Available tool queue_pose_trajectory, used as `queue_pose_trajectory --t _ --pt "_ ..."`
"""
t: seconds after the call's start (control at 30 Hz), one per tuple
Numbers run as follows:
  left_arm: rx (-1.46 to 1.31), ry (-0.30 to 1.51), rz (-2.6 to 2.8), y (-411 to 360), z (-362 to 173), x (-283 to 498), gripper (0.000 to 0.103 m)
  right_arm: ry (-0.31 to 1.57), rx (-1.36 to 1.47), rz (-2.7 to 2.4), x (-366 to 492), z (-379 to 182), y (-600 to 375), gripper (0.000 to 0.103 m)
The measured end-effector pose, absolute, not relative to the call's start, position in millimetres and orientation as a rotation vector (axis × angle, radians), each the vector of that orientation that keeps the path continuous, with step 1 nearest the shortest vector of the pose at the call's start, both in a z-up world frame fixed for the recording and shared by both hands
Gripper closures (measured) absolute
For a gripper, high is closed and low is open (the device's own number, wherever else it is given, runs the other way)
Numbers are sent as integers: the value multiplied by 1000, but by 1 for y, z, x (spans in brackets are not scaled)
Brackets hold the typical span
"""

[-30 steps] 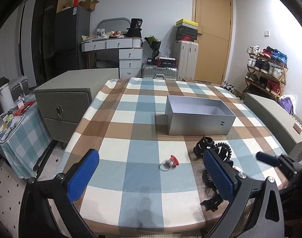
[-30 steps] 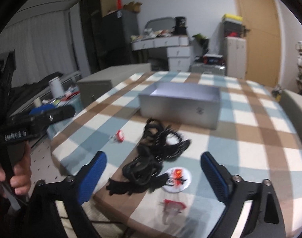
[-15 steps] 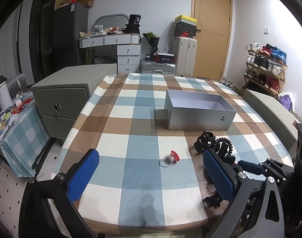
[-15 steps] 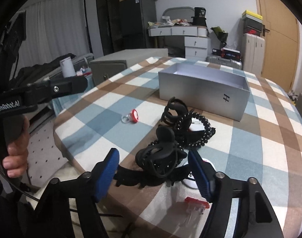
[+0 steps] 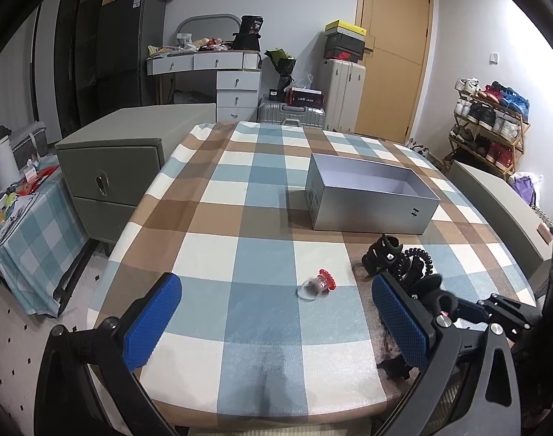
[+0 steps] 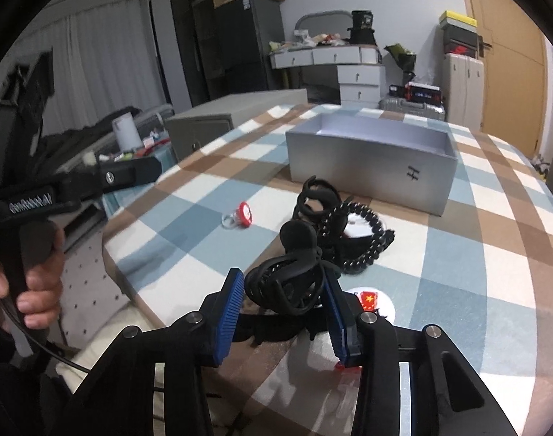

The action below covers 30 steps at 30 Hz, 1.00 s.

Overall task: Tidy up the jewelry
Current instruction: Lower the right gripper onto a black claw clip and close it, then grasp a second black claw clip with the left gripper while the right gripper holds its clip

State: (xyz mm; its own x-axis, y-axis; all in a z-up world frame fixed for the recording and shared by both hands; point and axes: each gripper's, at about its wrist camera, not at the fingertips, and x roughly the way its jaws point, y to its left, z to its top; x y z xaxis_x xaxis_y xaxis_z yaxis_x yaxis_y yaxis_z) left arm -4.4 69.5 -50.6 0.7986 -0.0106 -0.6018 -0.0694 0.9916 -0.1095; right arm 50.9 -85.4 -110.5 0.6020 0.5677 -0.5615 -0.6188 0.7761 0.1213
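Observation:
My right gripper point(image 6: 283, 287) is low over the near right part of the checked table, its jaws closing. A black hair claw point(image 6: 287, 279) sits between the blue pads point(image 6: 231, 298), which touch both of its sides. Just beyond lie a black beaded bracelet point(image 6: 367, 239) and a second black claw point(image 6: 316, 196). A clear ring with a red top point(image 5: 318, 285) lies alone on a blue square. The open grey box point(image 5: 371, 196) stands farther back. My left gripper point(image 5: 272, 298) hangs open above the table's near edge with nothing in it.
A white round badge point(image 6: 374, 301) and a small red clip point(image 6: 345, 367) lie by the right fingers. A hand point(image 6: 32, 283) holds the left gripper's handle off the table's left side. A grey cabinet point(image 5: 112, 174) stands left of the table point(image 5: 240, 218).
The right jaws have narrowed from wide open to pressing on the black hair claw, and the gripper has come in close to it. The left gripper has stayed put.

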Motion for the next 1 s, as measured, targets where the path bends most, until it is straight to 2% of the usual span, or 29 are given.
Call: queue_pose_trajectory --t 0.5,1.0 --pt "-75 692 -108 48 -50 35 1 496 24 688 46 -89 -111 61" --pt "-60 812 -253 16 -79 85 1 457 103 625 43 -87 -146 61"
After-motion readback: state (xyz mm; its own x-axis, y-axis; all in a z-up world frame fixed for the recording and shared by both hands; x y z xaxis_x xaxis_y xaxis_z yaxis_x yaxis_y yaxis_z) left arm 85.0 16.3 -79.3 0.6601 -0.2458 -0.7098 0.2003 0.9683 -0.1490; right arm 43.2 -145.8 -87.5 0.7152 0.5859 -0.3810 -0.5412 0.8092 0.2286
